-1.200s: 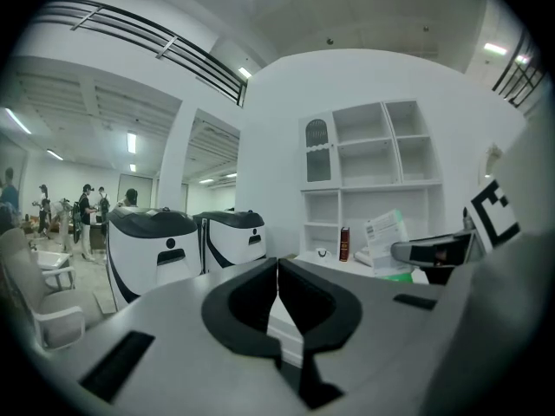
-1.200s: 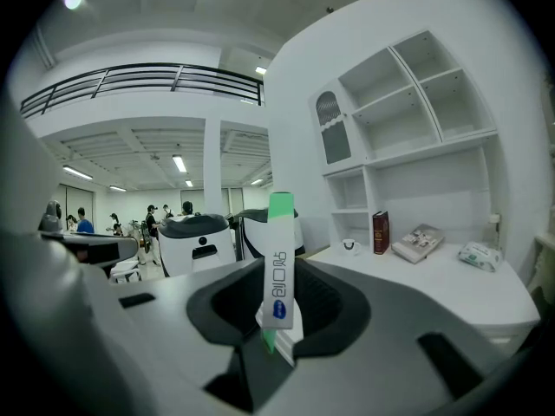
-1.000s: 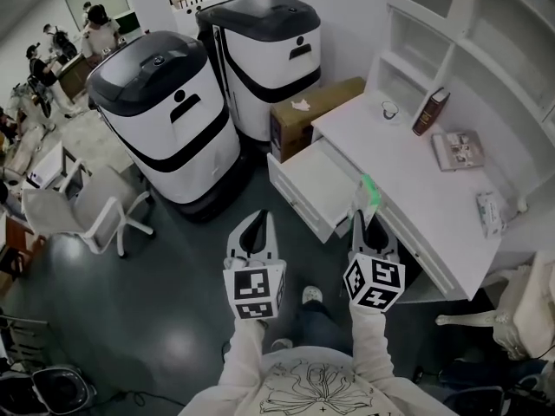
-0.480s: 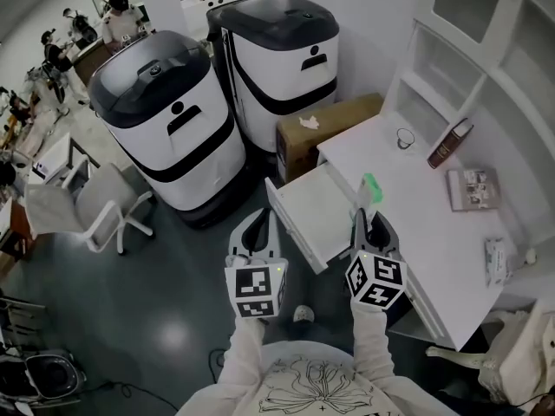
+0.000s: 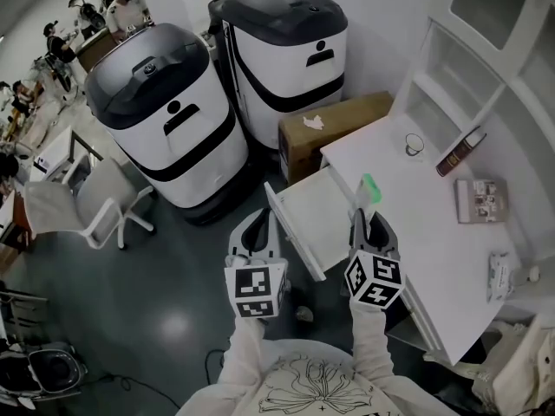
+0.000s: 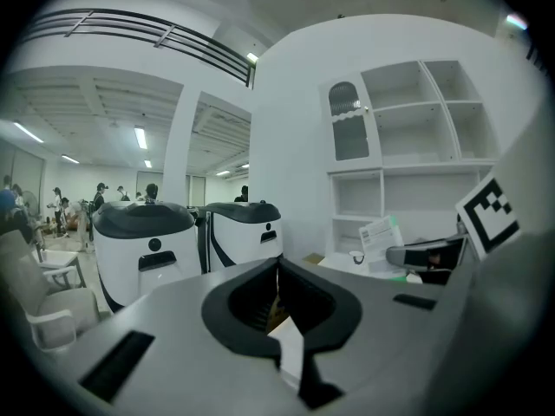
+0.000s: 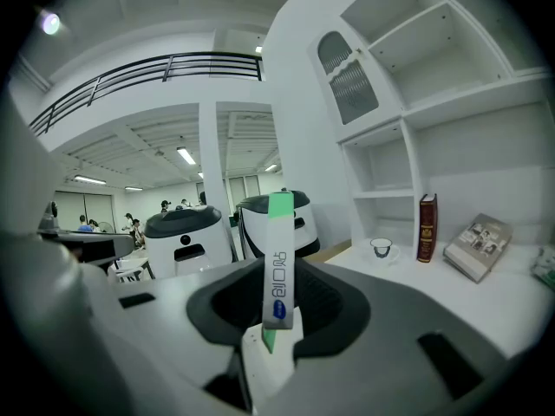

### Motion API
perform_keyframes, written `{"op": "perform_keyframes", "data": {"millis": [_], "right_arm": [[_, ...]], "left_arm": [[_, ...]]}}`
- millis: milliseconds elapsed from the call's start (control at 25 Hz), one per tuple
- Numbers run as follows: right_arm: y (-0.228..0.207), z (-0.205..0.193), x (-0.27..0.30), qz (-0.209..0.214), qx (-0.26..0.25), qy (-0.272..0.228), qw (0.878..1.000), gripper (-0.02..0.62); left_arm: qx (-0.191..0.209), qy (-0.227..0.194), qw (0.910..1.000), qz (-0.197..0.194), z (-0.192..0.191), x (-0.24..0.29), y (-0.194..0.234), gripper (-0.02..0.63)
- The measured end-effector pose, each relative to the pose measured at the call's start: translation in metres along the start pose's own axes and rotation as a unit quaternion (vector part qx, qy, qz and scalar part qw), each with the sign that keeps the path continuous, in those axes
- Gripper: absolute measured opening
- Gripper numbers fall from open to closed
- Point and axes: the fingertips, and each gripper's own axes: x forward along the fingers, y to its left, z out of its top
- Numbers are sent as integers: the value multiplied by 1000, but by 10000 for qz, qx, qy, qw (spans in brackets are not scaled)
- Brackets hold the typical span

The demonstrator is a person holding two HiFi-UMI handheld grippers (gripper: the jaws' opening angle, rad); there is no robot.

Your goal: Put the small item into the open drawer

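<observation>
The small item is a slim green-and-white sachet (image 5: 370, 187) (image 7: 279, 267) that stands upright in my right gripper (image 5: 365, 215) (image 7: 270, 341), whose jaws are shut on its lower end. In the head view the sachet hangs over the right edge of the open white drawer (image 5: 303, 199), which sticks out from the white desk (image 5: 408, 206). My left gripper (image 5: 257, 218) (image 6: 279, 271) is level with it, to the left of the drawer over the dark floor. Its jaws meet and hold nothing.
Two big white-and-black machines (image 5: 165, 111) (image 5: 286, 50) stand beyond the drawer, with a cardboard box (image 5: 334, 124) beside the desk. On the desk lie a cup (image 5: 414, 144), a red book (image 5: 455, 152) and a booklet (image 5: 481, 199). A white chair (image 5: 87, 206) is at the left.
The head view has shifted a little, so the desk and drawer now lie slightly lower and further right. Both grippers keep their pose, and the sachet stays in the right one.
</observation>
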Motion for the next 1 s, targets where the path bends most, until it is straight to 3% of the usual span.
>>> {"op": "perform_keyframes", "data": {"millis": [560,1000], "right_arm": [[-9,-20,90,-141,-61,523,9985,93],[-22,-70,155,-349,-19,1178,9924,93]], "left_arm": [[-145,405,9986,-308,-15,102,22,6],[-166,1020,9926,-635,-62,173,33,6]]}}
